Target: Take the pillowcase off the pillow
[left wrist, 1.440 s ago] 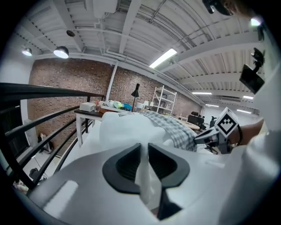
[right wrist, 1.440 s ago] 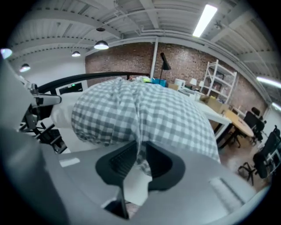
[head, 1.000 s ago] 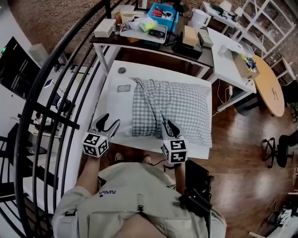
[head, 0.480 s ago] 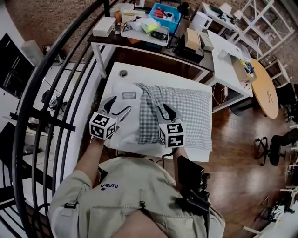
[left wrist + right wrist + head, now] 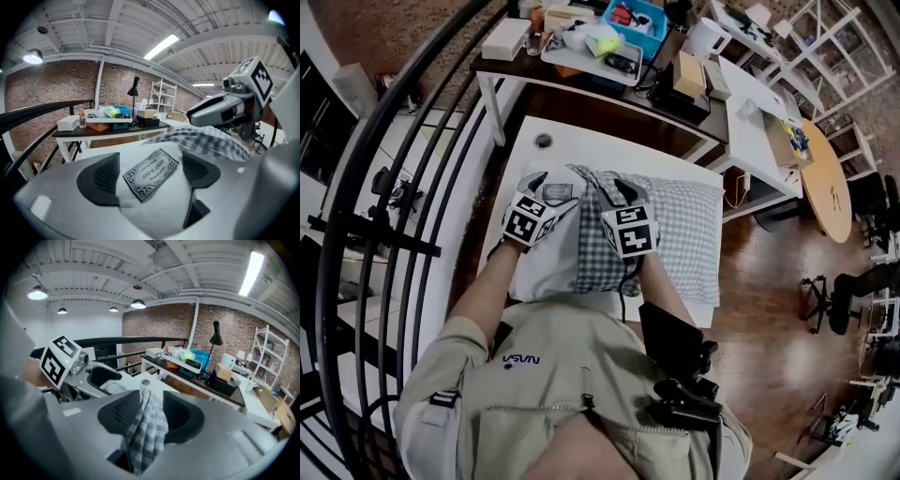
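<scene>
A white pillow (image 5: 546, 255) lies on the white table (image 5: 581, 146), its left end bare and the rest in a grey checked pillowcase (image 5: 684, 234). My left gripper (image 5: 546, 186) is over the bare end; in the left gripper view (image 5: 150, 171) its jaws have just been opening and stand wide, with the pillow's labelled bulge (image 5: 154, 206) between them. My right gripper (image 5: 615, 191) is at the pillowcase's bunched open edge. Its jaws (image 5: 150, 414) have also just been opening, and a standing fold of checked cloth (image 5: 146, 437) rises between the pads.
A cluttered dark desk (image 5: 609, 77) with a blue bin (image 5: 633, 17) stands just beyond the table. A black curved railing (image 5: 394, 187) runs along the left. To the right are a white desk (image 5: 759, 105), a round wooden table (image 5: 831, 178) and an office chair (image 5: 853, 300).
Both grippers have moved from the pillow's near edge forward over it, toward the pillowcase's open edge. The left jaws now straddle the bare pillow and the right jaws straddle the cloth fold.
</scene>
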Demonstrator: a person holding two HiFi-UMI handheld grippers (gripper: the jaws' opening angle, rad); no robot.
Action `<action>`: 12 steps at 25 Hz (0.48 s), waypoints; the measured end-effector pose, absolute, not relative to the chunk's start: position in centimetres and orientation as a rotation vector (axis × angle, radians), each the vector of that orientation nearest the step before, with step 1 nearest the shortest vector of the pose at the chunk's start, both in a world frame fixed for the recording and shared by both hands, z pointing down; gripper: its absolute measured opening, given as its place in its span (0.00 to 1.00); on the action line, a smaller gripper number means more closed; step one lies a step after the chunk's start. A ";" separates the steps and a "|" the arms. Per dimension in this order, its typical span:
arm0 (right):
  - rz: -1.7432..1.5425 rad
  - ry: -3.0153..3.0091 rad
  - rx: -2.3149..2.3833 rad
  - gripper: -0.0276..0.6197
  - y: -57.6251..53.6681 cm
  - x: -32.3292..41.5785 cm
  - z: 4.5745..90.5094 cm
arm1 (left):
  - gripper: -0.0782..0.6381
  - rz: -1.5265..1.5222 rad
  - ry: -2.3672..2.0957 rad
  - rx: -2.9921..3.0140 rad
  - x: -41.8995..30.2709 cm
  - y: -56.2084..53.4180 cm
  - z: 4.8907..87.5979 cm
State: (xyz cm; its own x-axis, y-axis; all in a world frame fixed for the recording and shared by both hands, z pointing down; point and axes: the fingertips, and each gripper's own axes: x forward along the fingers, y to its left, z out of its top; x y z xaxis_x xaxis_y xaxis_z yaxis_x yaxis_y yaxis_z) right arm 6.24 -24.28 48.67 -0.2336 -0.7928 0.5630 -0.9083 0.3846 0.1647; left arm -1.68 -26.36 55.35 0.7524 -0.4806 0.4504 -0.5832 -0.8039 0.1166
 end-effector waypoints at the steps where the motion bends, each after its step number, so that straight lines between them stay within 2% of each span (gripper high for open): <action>1: 0.262 -2.073 1.424 0.28 -24.9 6.2 49.0 | 0.67 0.640 -0.806 2.681 -1.2 -26.4 56.4; 3: 0.268 -2.060 1.363 0.30 -26.3 5.9 49.8 | 0.65 0.707 -0.736 2.648 -0.3 -25.8 58.0; 4: 0.274 -2.050 1.327 0.30 -27.0 5.7 50.5 | 0.59 0.719 -0.703 2.646 0.0 -25.3 58.2; 9: 0.265 -1.931 1.159 0.32 -28.4 4.4 55.2 | 0.21 0.746 -0.666 2.769 0.2 -22.6 57.4; 10: 0.252 -1.906 1.165 0.30 -28.3 4.6 55.7 | 0.16 0.755 -0.675 2.794 0.1 -22.0 57.0; 11: 0.237 -1.883 1.185 0.23 -28.4 4.9 55.8 | 0.14 0.751 -0.687 2.821 0.0 -21.5 56.3; 12: 0.219 -1.866 1.214 0.12 -28.5 5.5 55.6 | 0.14 0.732 -0.706 2.854 -0.2 -21.0 55.4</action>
State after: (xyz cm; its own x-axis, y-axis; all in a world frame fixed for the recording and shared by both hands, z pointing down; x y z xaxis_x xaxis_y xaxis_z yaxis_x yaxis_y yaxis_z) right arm 5.46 -28.52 55.59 -0.1415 -0.6558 0.7416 -0.8094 0.5079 0.2948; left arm -0.20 -21.02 55.41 0.7753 -0.4106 0.4799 -0.4644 -0.8856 -0.0074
